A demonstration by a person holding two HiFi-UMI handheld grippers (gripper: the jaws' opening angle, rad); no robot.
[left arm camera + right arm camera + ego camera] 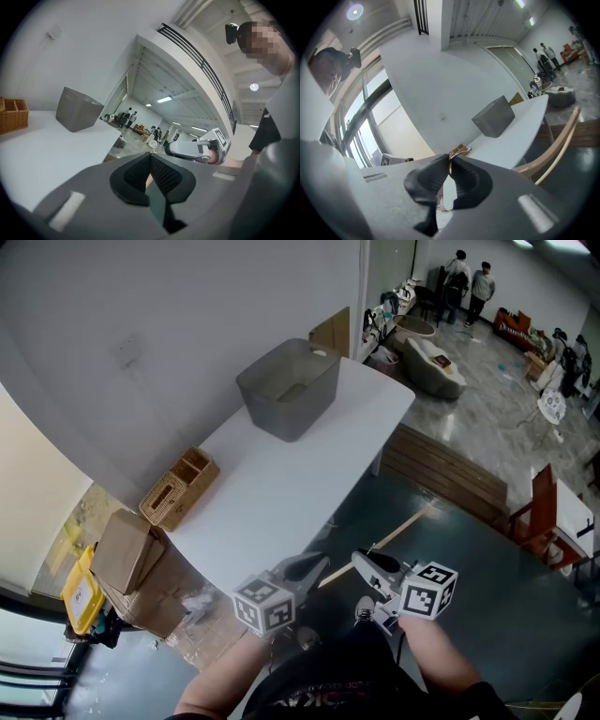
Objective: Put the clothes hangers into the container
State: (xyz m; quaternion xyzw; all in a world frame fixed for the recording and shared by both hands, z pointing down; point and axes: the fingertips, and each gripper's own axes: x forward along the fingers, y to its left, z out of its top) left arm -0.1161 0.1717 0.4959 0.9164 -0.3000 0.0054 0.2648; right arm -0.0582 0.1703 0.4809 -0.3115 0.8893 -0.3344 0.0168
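The grey container (286, 390) stands empty at the far end of the white table (281, 493); it also shows in the left gripper view (75, 110) and the right gripper view (494, 117). A wooden clothes hanger (403, 526) hangs off the table's near right edge, over the dark floor. Its curved wooden arm (555, 150) runs to the right, and its metal hook (461, 150) sits at the tips of my right gripper (450, 157), which is shut on it. My left gripper (305, 570) is beside the right gripper (366, 563), shut, with nothing in it.
A wicker basket (178, 486) sits at the table's left edge. Cardboard boxes (127, 554) and a yellow item (82, 596) lie on the floor to the left. A low wooden platform (450, 470) and a red chair (539, 512) are to the right. People (469, 282) stand far off.
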